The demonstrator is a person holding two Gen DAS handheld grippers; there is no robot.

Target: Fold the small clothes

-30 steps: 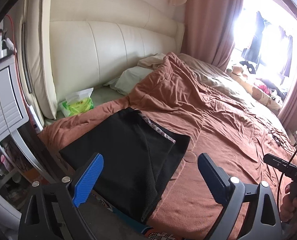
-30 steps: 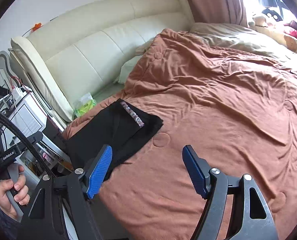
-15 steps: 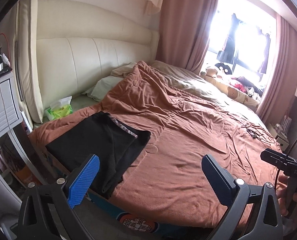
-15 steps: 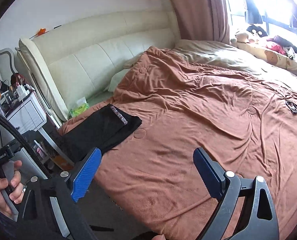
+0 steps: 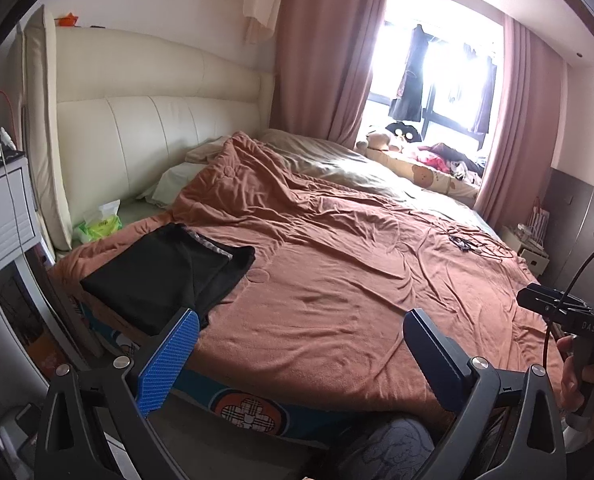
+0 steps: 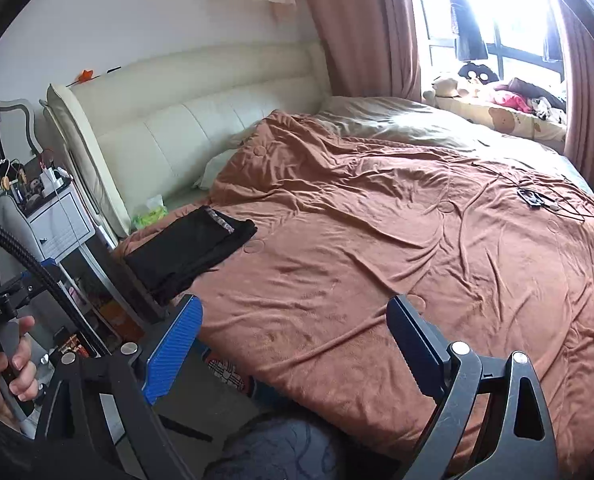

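Observation:
A black garment (image 5: 169,272) (image 6: 189,248) with a patterned waistband lies folded flat on the brown duvet (image 5: 337,280), at the bed's near left corner. My left gripper (image 5: 300,320) hangs open and empty off the bed's near edge, well back from the garment. In the right wrist view my right gripper (image 6: 295,308) is also open wide, with nothing between its blue pads (image 6: 169,352), over the same edge. A hand (image 5: 577,372) grips the right tool's handle; another hand (image 6: 5,364) grips the left one.
A green tissue pack (image 5: 99,226) sits by the cream headboard (image 5: 157,136). A white bedside cabinet (image 5: 1,216) stands left of the bed. Cables (image 5: 469,244) lie on the duvet's far right. Soft toys and clothes line the window ledge (image 5: 429,160). A clothed knee (image 5: 389,448) shows below.
Both grippers have drawn back from the bed and the black garment, which now looks smaller and farther away. The right gripper's jaws have spread wider.

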